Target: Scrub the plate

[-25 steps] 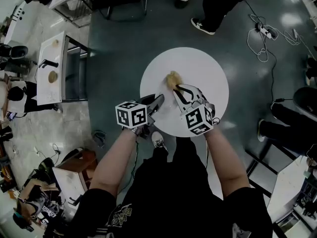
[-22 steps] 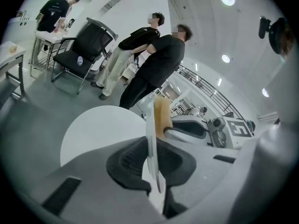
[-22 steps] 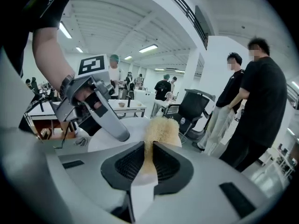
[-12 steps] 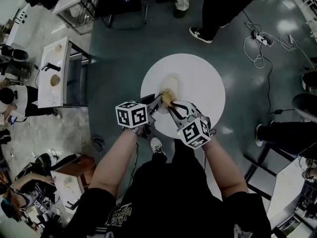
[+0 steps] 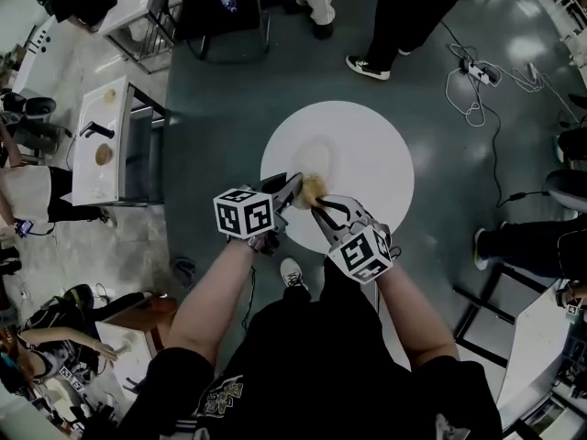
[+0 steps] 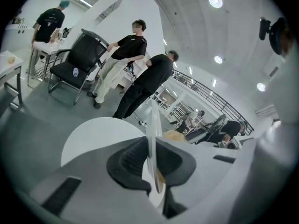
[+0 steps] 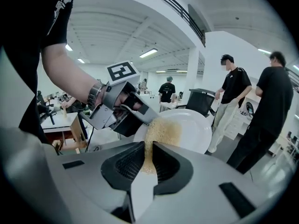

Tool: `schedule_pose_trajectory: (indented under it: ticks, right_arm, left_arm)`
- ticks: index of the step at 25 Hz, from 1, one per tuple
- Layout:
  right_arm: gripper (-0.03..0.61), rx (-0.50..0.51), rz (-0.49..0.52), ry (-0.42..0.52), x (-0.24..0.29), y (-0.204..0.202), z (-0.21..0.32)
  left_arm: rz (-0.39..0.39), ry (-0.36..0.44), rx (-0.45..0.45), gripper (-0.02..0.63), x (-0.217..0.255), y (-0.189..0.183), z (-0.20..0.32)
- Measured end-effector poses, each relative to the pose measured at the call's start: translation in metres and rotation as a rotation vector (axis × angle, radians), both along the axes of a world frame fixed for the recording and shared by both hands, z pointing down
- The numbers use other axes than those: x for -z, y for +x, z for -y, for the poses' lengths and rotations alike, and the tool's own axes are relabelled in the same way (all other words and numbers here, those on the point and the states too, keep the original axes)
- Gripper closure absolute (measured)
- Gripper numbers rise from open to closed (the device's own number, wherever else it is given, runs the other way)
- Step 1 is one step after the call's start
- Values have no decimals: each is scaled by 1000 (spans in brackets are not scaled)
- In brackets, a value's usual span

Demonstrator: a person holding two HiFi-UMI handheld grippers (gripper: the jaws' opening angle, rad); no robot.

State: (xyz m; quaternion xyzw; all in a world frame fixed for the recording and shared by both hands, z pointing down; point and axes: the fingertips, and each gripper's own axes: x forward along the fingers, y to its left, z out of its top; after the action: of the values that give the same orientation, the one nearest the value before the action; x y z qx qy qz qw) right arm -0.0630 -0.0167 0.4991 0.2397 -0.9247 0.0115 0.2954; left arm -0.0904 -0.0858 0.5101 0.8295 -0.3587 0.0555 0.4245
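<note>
My left gripper (image 5: 292, 191) is shut on the rim of a white plate (image 5: 319, 165), which it holds tilted over the round white table (image 5: 376, 154). The left gripper view shows that plate (image 6: 152, 139) edge-on between the jaws. From the right, my right gripper (image 5: 321, 207) is shut on a yellow scrubbing sponge (image 5: 312, 189). In the right gripper view the sponge (image 7: 159, 134) presses flat against the plate's face (image 7: 191, 129), just beside the left gripper (image 7: 121, 111). A bit of the sponge (image 6: 175, 135) peeks out behind the plate.
Two people (image 5: 404, 16) stand past the table's far side, near a black office chair (image 6: 74, 64). Cables and a power strip (image 5: 468, 81) lie on the floor at the right. A narrow white side table (image 5: 101, 145) stands at the left.
My right gripper has carried the sponge from the middle of the table back and leftward to the plate at the left gripper. The left gripper has barely moved.
</note>
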Motion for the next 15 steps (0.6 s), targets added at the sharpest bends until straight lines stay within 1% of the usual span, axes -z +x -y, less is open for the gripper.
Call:
schedule_pose_trajectory:
  ticks: [6, 15]
  right_arm:
    - [517, -61, -21, 55, 12, 20, 17]
    - [517, -153, -46, 176, 58, 44, 48]
  left_arm:
    - [76, 106, -123, 581, 17, 17, -18]
    - [66, 148, -133, 581, 40, 22, -30]
